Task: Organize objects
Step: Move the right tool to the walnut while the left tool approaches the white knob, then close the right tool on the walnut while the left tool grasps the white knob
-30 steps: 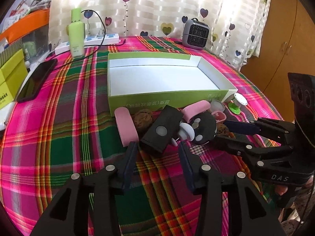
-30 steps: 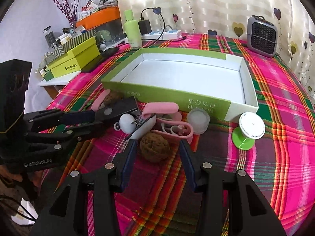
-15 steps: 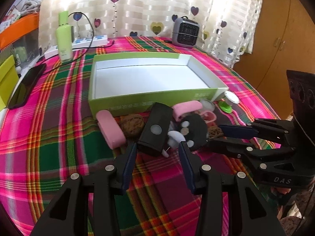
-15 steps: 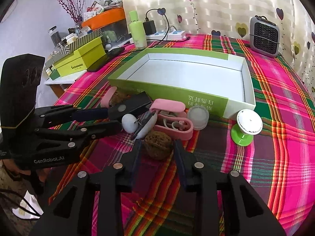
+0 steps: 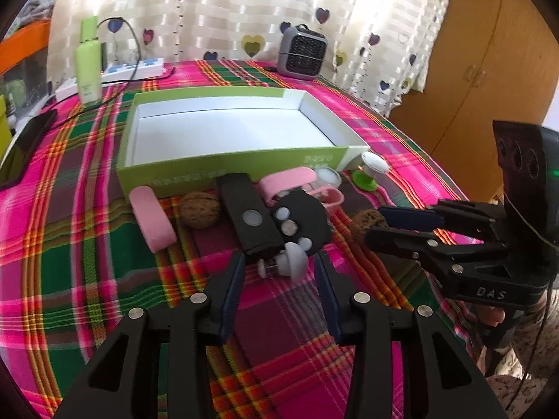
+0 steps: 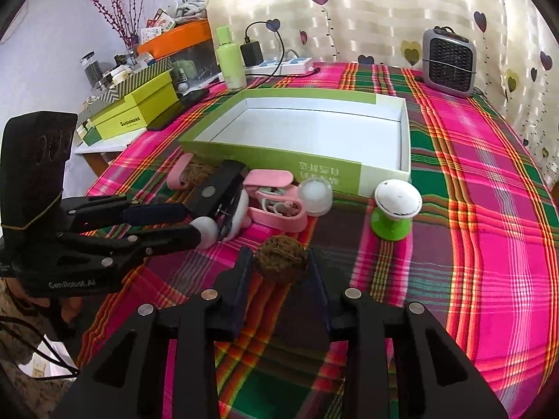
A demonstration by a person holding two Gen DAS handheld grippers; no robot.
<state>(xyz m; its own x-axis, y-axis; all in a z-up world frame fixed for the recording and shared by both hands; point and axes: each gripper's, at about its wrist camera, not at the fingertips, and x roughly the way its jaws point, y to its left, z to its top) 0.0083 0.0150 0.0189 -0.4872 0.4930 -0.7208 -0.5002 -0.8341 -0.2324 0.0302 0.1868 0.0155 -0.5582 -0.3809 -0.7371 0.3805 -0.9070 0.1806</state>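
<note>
The box (image 6: 325,171) ahead of both grippers holds nothing, so the sorting looks barely begun. The right gripper (image 6: 279,262) has its fingers around a walnut (image 6: 279,259), seemingly gripping it. The left gripper (image 5: 277,269) is spread apart, a white knob (image 5: 293,262) between its tips; the other small items lie just ahead.
</note>
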